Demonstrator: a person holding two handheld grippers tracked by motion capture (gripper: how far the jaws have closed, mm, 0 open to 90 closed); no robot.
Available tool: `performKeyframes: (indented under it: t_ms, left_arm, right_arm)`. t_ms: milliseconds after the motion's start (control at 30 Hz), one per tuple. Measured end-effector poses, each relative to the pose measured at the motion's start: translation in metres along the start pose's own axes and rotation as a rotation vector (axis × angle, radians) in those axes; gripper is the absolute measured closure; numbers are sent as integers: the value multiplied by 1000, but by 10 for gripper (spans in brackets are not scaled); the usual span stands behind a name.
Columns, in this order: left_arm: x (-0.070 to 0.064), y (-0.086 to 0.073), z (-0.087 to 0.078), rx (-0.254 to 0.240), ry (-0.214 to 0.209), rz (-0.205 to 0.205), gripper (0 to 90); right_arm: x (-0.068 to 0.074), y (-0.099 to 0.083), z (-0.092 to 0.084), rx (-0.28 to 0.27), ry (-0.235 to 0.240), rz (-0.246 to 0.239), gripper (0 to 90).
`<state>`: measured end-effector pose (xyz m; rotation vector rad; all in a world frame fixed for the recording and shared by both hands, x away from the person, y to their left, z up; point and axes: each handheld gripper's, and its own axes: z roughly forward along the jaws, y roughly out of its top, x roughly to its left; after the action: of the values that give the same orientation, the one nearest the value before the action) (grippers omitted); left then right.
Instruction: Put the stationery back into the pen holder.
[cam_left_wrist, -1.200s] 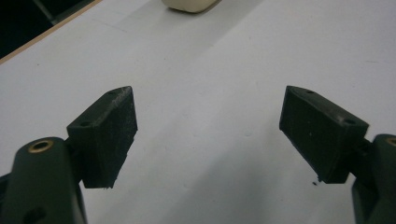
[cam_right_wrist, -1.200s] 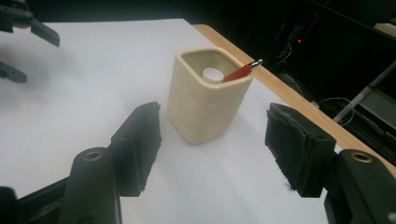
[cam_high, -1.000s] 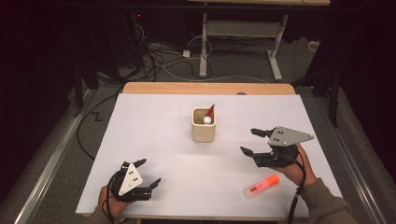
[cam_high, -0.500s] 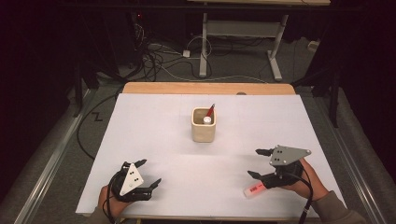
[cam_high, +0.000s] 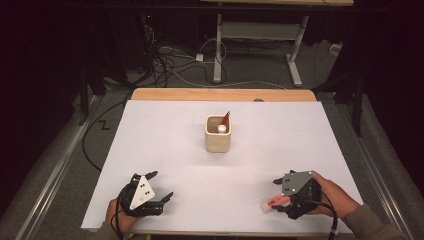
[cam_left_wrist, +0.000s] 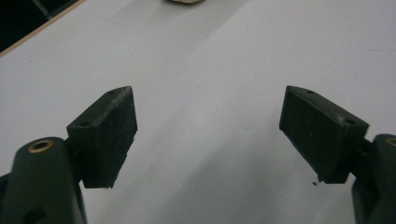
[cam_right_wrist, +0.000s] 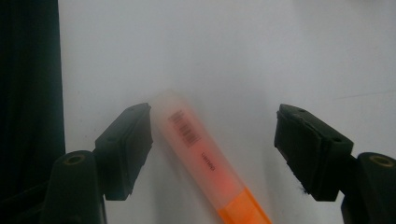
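From above, the right gripper (cam_high: 281, 196) sits low at the white table's (cam_high: 175, 130) near right corner, over the translucent orange plastic highlighter (cam_high: 275, 202); the left gripper (cam_high: 160, 187) rests near-left, jaws wide, nothing between them. Down the right gripper's own view — jaws wide, the highlighter (cam_right_wrist: 201, 158) lies slantwise between them, just beside the left pad, unpinched.

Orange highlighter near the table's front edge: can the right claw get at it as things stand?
Probably yes. The right claw is open with the orange highlighter lying flat on the white table between its jaws, close to one jaw and apart from the other. Nothing lies between the pads and the highlighter.
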<state>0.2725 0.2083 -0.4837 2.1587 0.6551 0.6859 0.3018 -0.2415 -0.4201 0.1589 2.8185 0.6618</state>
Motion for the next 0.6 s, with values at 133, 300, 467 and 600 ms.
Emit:
performKeyframes:
  t_ms: [133, 300, 467, 600]
  left_arm:
    - [0, 0, 0, 1, -1, 0, 184]
    - [0, 0, 0, 0, 0, -2, 184]
    - [0, 0, -1, -4, 10, 3, 185]
    - [0, 1, -3, -15, 16, 10, 185]
  right_arm:
    - [1, 5, 10, 96, 56, -67, 277]
    - [-1, 10, 19, 152, 84, -112, 336]
    - [-2, 14, 25, 203, 109, -164, 429]
    - [-3, 17, 30, 264, 126, -209, 486]
